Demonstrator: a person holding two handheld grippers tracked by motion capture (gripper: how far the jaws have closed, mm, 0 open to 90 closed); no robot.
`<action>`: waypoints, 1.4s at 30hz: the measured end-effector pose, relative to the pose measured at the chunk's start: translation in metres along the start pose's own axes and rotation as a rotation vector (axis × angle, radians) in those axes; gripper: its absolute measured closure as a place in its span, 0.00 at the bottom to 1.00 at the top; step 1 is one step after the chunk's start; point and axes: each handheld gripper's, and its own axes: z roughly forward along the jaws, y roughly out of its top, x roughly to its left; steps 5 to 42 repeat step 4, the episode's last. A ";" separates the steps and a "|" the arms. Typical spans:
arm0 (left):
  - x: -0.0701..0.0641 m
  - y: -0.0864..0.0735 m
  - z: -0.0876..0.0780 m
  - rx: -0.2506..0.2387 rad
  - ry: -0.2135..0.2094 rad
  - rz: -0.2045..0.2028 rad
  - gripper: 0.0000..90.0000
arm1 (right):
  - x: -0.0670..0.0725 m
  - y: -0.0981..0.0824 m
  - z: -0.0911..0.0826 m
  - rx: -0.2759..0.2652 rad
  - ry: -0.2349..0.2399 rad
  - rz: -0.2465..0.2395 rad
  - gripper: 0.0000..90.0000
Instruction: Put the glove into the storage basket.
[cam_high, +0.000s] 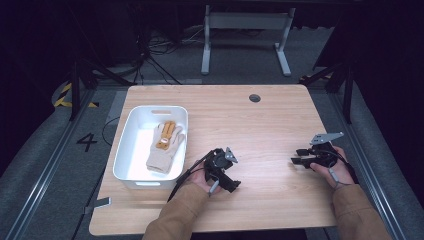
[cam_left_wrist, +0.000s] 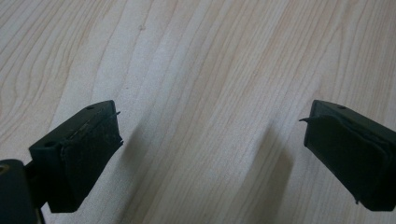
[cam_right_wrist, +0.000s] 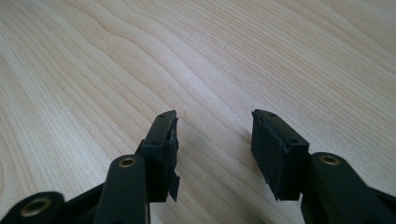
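Note:
A beige knit glove (cam_high: 165, 146) with orange fingertips lies inside a white plastic bin (cam_high: 125, 150) at the table's left. My left gripper (cam_high: 231, 185) is held just right of the bin, near the front of the table. Its jaws stand wide open over bare wood in the left gripper view (cam_left_wrist: 212, 116), with nothing between them. My right gripper (cam_high: 296, 156) is at the right side of the table and points left. In the right gripper view (cam_right_wrist: 214, 116) its jaws are open and empty, low over the wood.
The wooden table (cam_high: 260, 125) has a round cable hole (cam_high: 254, 98) near its far edge. A white desk frame (cam_high: 245, 22) and cables stand on the floor behind. Grey floor with a painted 4 (cam_high: 86, 142) lies to the left.

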 end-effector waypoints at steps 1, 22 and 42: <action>0.000 0.000 0.000 -0.001 0.000 -0.001 0.05 | 0.000 0.000 0.000 0.000 0.000 0.000 0.57; 0.001 0.000 -0.001 -0.006 -0.008 -0.002 0.05 | 0.000 0.000 0.000 0.001 0.000 0.000 0.57; 0.001 0.000 -0.001 -0.006 -0.008 -0.002 0.05 | 0.000 0.000 0.000 0.001 0.000 0.000 0.57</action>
